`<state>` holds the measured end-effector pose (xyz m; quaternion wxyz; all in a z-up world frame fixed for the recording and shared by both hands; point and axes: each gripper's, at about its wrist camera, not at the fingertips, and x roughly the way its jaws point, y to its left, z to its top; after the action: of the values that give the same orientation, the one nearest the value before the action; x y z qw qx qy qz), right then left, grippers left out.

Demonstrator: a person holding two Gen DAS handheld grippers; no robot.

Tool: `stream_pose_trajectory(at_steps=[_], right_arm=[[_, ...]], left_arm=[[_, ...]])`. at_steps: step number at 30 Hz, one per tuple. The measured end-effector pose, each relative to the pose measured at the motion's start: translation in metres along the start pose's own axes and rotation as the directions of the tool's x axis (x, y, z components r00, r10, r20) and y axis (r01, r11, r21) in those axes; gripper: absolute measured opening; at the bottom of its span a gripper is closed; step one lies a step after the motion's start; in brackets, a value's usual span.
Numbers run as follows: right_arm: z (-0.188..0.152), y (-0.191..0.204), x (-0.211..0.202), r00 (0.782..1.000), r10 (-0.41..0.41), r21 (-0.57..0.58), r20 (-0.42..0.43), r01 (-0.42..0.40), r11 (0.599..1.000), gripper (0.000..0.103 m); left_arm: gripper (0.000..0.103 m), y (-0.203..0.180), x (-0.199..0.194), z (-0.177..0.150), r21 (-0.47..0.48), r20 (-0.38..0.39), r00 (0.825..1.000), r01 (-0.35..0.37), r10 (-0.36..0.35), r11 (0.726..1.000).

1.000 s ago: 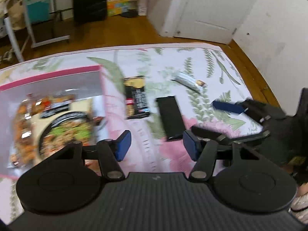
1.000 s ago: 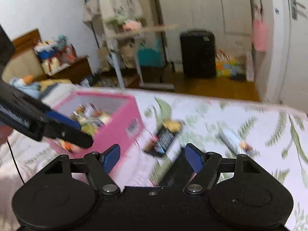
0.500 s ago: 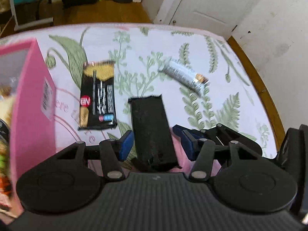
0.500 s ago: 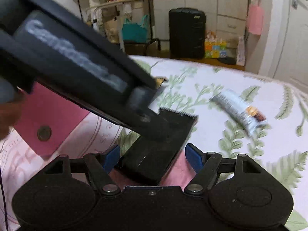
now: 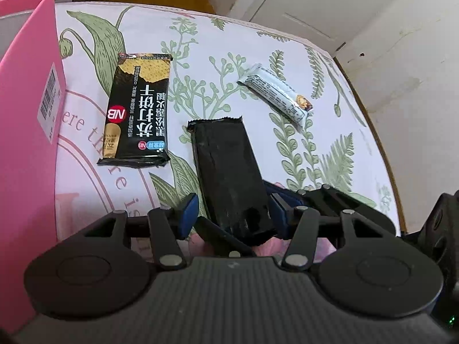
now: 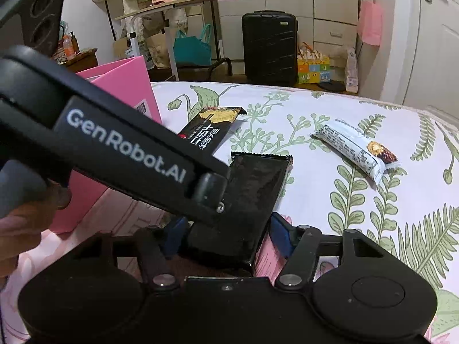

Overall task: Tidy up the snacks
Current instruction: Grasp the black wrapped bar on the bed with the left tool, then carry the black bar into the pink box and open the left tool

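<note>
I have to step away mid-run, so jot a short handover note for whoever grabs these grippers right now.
Left gripper: open, straddling the near end of the plain black packet.
Right gripper: open, around the same packet.
Both packets and the bar lie on the floral bedspread.
Pink box stands at left.
Left to do: grasp the plain black packet, then box the NB cracker packet and white bar.

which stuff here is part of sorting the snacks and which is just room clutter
Part of the job:
- plain black packet, between the open fingers of both the left gripper and the right gripper
- black cracker packet
- white bar
- pink box

Just lying about:
- black suitcase
- teal bag
- folding desk
- yellow carton
</note>
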<state>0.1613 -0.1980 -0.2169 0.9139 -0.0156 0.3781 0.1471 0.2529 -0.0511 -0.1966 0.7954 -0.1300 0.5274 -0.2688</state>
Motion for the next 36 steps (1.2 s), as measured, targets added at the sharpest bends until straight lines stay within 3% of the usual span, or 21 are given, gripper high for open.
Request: stream_pose_trajectory(at_steps=[3,11,16,23,28,36], right_arm=[[0.002,0.003,-0.005,1.0,0.009,0.011,-0.022,-0.009,1.0,0.065],[0.002,0.006,-0.016,0.998,0.002,0.021,-0.061,0.0,1.0,0.062],[-0.004,0.002,-0.014,0.997,0.013,0.062,-0.07,-0.008,0.998,0.061],[-0.006,-0.004,-0.015,0.997,0.037,0.093,-0.062,-0.031,0.995,0.06],[-0.004,-0.004,-0.025,0.995,0.055,0.108,-0.085,-0.046,0.993,0.059],[0.001,0.008,-0.049,0.991,0.053,0.096,-0.124,-0.041,0.995,0.059]], left_arm=[[0.052,-0.005,-0.008,0.0,-0.022,-0.017,0.998,0.054,-0.055,0.998],[0.052,-0.016,-0.014,-0.008,0.004,-0.05,0.999,0.021,-0.021,1.0],[0.056,-0.008,-0.002,-0.011,-0.037,-0.076,0.997,0.0,-0.003,0.999],[0.056,-0.011,0.001,-0.015,0.003,-0.088,0.996,0.011,-0.01,1.0],[0.056,-0.018,-0.005,-0.016,-0.006,-0.106,0.994,0.038,-0.038,0.999],[0.056,-0.036,-0.025,-0.026,0.024,-0.129,0.991,0.03,-0.027,0.999]])
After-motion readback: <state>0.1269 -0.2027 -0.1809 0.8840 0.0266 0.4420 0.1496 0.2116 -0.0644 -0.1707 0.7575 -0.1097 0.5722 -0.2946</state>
